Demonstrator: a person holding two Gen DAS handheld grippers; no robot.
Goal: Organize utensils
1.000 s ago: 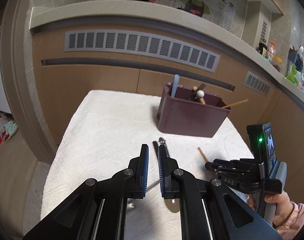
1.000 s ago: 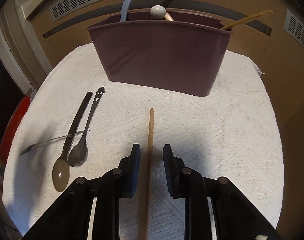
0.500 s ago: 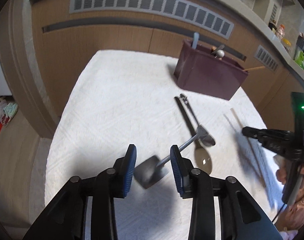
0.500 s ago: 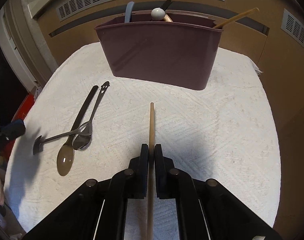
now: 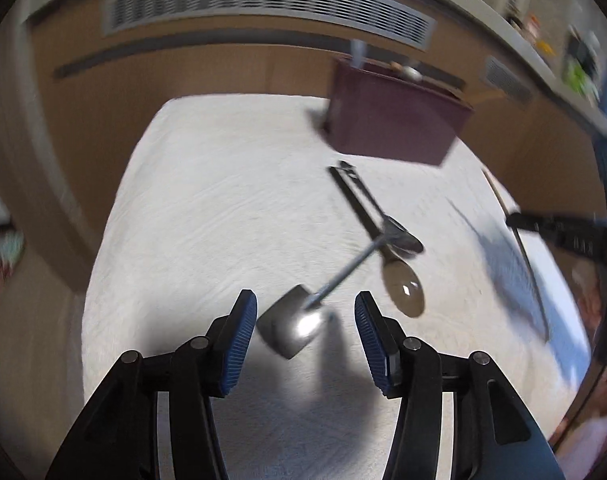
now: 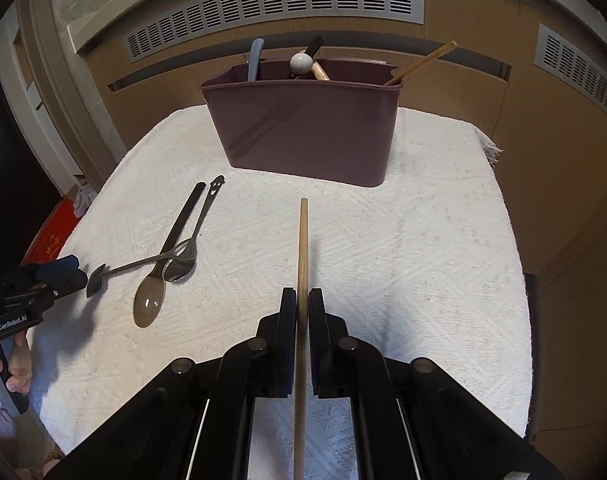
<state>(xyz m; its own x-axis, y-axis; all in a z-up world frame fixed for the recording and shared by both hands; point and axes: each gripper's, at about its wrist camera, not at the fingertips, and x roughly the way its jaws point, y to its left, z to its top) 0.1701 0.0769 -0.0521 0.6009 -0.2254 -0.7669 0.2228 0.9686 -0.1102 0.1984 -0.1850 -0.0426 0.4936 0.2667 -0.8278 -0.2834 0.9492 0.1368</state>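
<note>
A thin wooden chopstick (image 6: 302, 248) is clamped by the right gripper (image 6: 299, 312), its long axis aimed at the maroon plastic utensil bin (image 6: 307, 128) near the cloth-covered tabletop's (image 6: 423, 260) far edge, while the left gripper (image 5: 305, 320), half open after just widening, is poised astride the small metal shovel-shaped spoon (image 5: 293, 326) lying between its pads untouched.

Black fingers (image 5: 243, 322), ribbed blue pads (image 5: 369, 332)

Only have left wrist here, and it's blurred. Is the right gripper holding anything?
Observer: Yes. The right gripper is shut on a wooden chopstick that points toward the bin.
Operator: What's sticking out of the bin?
Observer: A second chopstick leans out at its right corner. A grey-blue handle, a white knob and a black handle also stick out.
Operator: Any way to tell the two long spoons apart?
Observer: The thinner spoon has a smiley face cut out of its handle end.
</note>
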